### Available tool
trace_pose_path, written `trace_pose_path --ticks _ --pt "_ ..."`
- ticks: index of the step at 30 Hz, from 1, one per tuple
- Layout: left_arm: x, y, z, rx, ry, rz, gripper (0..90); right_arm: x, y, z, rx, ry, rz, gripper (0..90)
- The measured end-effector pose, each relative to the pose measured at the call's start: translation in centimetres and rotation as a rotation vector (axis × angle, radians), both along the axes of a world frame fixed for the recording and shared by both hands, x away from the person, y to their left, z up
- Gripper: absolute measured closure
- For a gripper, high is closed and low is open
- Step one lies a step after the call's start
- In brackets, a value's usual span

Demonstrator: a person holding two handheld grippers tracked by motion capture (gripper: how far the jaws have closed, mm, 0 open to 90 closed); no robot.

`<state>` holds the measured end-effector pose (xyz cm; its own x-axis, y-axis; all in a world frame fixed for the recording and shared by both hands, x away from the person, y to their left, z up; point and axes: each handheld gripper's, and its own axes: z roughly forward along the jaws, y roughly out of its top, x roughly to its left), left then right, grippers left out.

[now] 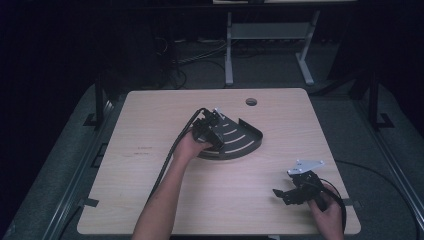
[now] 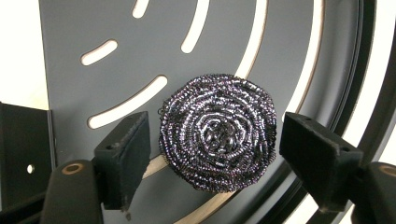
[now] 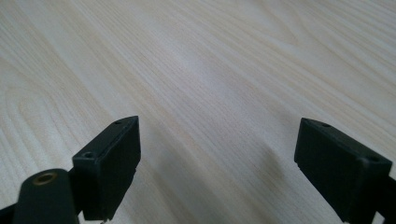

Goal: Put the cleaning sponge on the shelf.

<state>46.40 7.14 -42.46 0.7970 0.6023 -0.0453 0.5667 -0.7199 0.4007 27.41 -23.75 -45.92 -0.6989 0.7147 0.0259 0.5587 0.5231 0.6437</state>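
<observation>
A round steel-wool scourer (image 2: 217, 137) lies on a dark grey quarter-round tray (image 2: 60, 28) with curved slots. My left gripper (image 2: 217, 151) points down at it, one jaw on each side, and a thin gap shows between each pad and the coil, so it is open. In the high view the left gripper (image 1: 212, 132) stands over the near left part of the tray (image 1: 245, 137), at mid table. My right gripper (image 1: 284, 194) rests near the table's front right corner. Its jaws (image 3: 219, 158) are wide open over bare wood with nothing between them.
The light wooden table (image 1: 150, 125) has a round cable hole (image 1: 251, 102) near its far edge. A raised rim runs along the tray's curved side. Cables trail from both grippers toward the near edge. Desk legs (image 1: 229, 50) stand on the floor beyond the table.
</observation>
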Motion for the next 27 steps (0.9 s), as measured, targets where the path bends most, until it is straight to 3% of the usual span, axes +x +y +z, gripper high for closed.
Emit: trace_pose_path --ticks 27 --pt "-1.4 0.9 1.6 -0.052 -0.030 -0.012 21.3 -0.2 0.1 0.0 -0.006 -0.001 0.002 14.0"
